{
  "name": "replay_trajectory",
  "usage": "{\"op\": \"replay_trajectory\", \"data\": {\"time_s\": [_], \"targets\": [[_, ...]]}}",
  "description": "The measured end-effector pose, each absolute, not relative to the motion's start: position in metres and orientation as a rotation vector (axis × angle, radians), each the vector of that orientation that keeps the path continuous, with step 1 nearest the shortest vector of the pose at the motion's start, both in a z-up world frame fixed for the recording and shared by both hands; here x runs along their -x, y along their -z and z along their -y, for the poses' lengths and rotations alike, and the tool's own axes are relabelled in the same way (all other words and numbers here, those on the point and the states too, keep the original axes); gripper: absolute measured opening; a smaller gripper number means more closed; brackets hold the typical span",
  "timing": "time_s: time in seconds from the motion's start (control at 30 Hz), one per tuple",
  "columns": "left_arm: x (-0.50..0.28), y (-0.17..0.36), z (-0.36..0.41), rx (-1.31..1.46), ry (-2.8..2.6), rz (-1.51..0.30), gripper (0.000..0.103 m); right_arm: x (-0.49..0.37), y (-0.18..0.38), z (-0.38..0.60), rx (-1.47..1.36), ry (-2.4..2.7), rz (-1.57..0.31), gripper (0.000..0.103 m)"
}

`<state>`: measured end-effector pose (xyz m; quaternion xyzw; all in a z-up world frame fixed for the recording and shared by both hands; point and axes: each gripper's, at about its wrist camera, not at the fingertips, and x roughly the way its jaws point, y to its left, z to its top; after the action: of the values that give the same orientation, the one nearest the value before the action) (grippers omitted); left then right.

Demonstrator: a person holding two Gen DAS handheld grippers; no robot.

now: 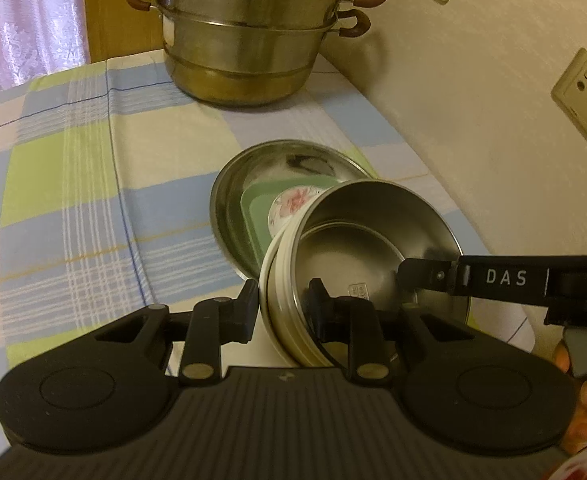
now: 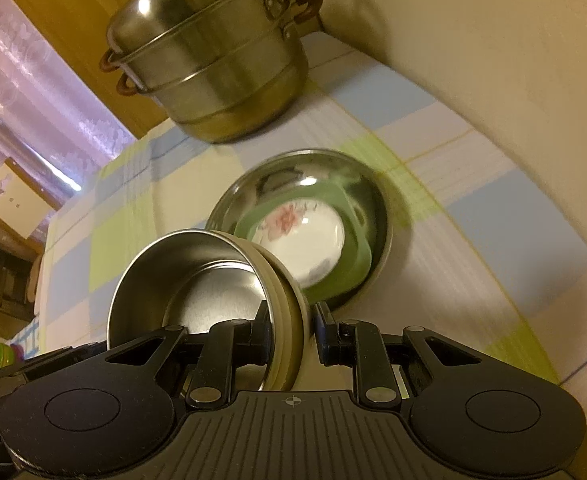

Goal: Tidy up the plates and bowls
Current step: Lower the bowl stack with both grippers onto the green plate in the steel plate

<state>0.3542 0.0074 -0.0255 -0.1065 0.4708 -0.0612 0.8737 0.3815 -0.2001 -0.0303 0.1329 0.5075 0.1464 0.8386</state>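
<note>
Checked cloth [image 1: 93,184] below, I grip the steel bowl [image 1: 357,248] by opposite walls with left gripper [image 1: 281,308] and right gripper [image 2: 291,330]. Stacking step, I judge. Next: lower it level into the basin [image 1: 229,204].

Silver steel bowl [image 1: 357,248], green tray [image 2: 349,280], pink-flowered white dish [image 2: 305,232], blue-green-white checked cloth [image 1: 93,184].

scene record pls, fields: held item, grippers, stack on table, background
held item: steel bowl, tilted, gripped on opposite sides of its rim
left gripper: shut on bowl wall, one finger inside, one outside
right gripper: shut on bowl wall at the other side
stack: steel basin holding a green plate, floral dish on top
surface: checked cloth
background: tiered steamer pot at the far edge, by the wall
</note>
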Motion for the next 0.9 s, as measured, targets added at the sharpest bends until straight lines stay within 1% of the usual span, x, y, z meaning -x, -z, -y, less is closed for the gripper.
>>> {"op": "replay_trajectory", "data": {"time_s": [0.5, 0.9], "targets": [[-0.426, 0.026, -0.004, 0.257, 0.143, -1.014, 0.023, -0.448, 0.022, 0.200, -0.256, -0.279, -1.067, 0.022], [-0.467, 0.039, -0.003, 0.252, 0.130, -1.073, 0.023, -0.488, 0.039, 0.200, -0.244, -0.267, -1.116, 0.020]]}}
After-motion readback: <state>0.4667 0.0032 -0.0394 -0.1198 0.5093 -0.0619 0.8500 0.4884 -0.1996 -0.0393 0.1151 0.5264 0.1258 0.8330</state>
